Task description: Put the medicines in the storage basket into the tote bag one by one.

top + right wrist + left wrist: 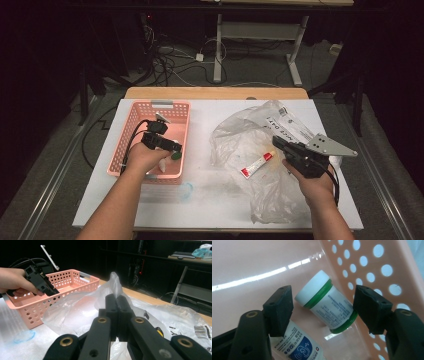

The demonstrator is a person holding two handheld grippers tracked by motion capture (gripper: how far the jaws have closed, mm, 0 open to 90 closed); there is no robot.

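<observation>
My left gripper (pixel 172 147) reaches down into the pink perforated basket (pixel 150 106), open. In the left gripper view its jaws (pixel 323 302) stand apart on either side of a white jar with green bands (pixel 329 307), which lies on its side against the basket wall (pixel 372 265); the pads do not press on it. A white bottle with a blue label (pixel 297 345) lies below the left jaw. My right gripper (pixel 276 141) is shut (pixel 116 298) at a raised fold of the clear plastic bag (pixel 240 135), whose film peaks just beyond the fingertips. A red-and-white tube (pixel 257 164) lies in the bag.
The white table top (pixel 210 205) carries a faint blue ring mark (pixel 186 191) in front of the basket. A wooden strip (pixel 215 93) runs along the far edge. Desk legs and cables sit on the floor beyond.
</observation>
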